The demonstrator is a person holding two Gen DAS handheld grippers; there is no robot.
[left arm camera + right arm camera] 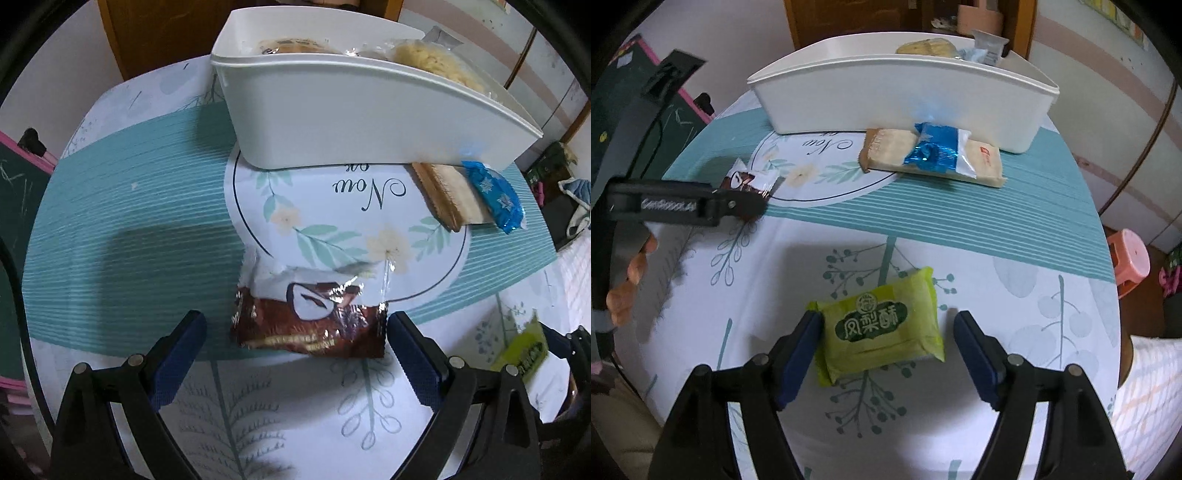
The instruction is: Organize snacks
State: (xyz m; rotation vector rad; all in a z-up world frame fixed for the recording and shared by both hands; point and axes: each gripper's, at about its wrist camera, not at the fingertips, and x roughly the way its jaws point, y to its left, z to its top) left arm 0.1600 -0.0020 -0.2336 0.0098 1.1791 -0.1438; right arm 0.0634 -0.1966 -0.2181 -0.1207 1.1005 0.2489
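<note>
A brown and white snack packet (310, 317) lies flat on the table between the open fingers of my left gripper (295, 332); the right fingertip touches its edge. It also shows in the right wrist view (750, 182). A green pineapple-cake packet (881, 325) lies between the open fingers of my right gripper (886, 336), its left edge against the left pad. A white bin (354, 118) at the back holds several snacks. A tan wafer pack (934, 158) with a blue packet (934, 153) on it lies in front of the bin (905, 96).
The table has a teal and white floral cloth (960, 229). A green chalkboard (639, 122) stands at the left. A pink stool (1130, 254) stands beyond the right edge. My left gripper (701, 203) reaches in from the left.
</note>
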